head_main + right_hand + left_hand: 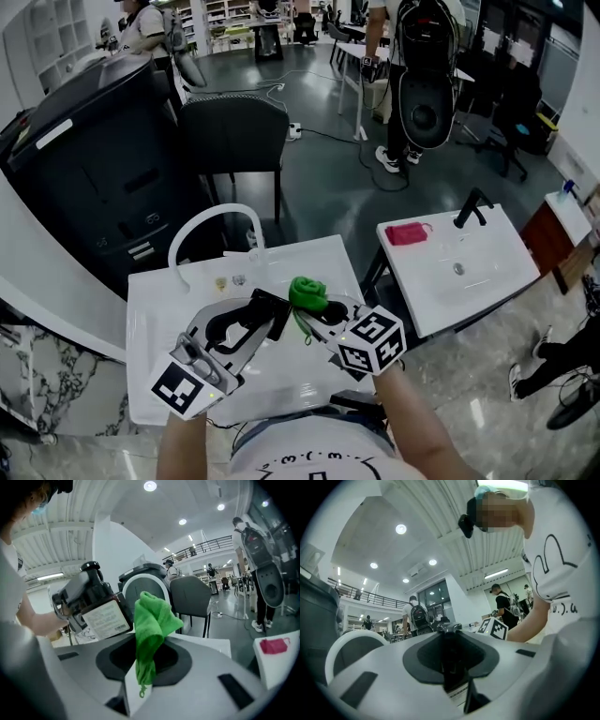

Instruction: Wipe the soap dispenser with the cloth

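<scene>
The left gripper is pinched, its jaws only narrowly apart, on the dark soap dispenser. It holds the dispenser tilted in the air above the white table. The right gripper is clamped on a bunched green cloth. The cloth's free end stands up out of the jaws just beside the dispenser's labelled side; I cannot tell whether they touch. With both things in hand and close together, the wiping looks about to start or barely under way. By my reading, the strokes over bottle and pump are left to do.
</scene>
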`<move>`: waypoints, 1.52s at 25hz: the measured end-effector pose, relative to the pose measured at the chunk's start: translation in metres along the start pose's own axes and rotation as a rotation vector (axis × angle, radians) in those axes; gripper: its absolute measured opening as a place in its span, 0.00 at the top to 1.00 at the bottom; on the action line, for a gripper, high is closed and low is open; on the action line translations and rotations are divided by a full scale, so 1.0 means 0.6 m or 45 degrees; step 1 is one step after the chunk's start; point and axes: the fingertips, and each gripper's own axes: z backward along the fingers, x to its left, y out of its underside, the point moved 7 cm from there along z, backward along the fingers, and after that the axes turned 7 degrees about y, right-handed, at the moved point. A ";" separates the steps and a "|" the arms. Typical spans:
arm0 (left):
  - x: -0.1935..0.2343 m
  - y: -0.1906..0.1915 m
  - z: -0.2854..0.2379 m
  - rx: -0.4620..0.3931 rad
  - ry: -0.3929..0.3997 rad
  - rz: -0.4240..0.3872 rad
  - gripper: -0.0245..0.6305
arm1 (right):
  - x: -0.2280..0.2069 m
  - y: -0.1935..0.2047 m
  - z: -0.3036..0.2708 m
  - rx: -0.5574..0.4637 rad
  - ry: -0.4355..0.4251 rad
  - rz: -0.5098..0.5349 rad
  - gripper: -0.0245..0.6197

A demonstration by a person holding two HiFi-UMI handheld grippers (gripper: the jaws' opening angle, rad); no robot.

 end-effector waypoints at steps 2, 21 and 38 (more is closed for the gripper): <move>-0.013 -0.002 -0.004 0.055 0.057 -0.092 0.82 | -0.009 -0.001 0.006 0.002 -0.009 0.028 0.83; -0.117 -0.004 -0.022 0.252 0.481 -0.741 0.82 | 0.017 -0.049 0.012 0.163 -0.786 0.354 0.84; -0.121 0.024 -0.009 0.410 0.551 -0.862 0.82 | -0.009 -0.069 0.005 0.074 -0.681 0.295 0.84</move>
